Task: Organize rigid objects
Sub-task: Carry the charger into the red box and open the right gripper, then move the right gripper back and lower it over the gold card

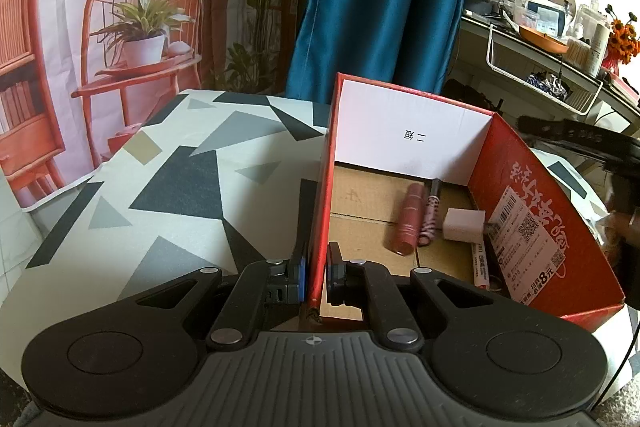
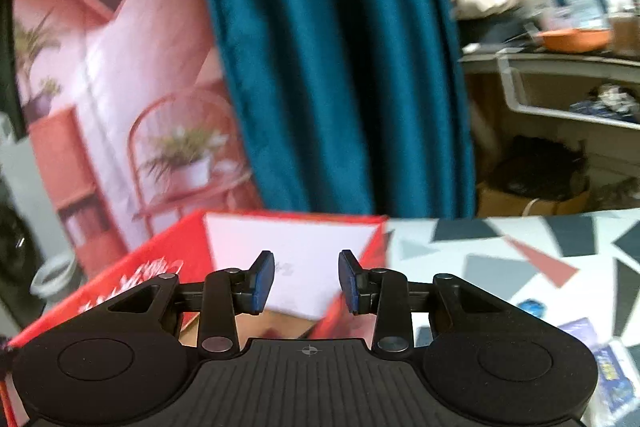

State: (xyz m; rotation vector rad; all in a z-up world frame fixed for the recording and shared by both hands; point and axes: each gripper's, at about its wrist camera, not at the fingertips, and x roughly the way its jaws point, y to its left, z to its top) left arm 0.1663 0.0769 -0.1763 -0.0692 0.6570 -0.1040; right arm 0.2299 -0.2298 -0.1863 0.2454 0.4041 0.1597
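Left gripper was clamped on the near left wall of the red box, one pad outside, one inside. Right gripper had its jaws apart with nothing between them, hovering over the box's near edge; that view was motion-blurred.

Inside the box, lower centre-right of the left view: pink tube lying flat, patterned pen just beside it on the right, white block near the right wall, and a white marker along that wall.

Box sat on the table with a geometric-print cloth. In the right view, small blue packets lay on the cloth at lower right, too blurred to identify.
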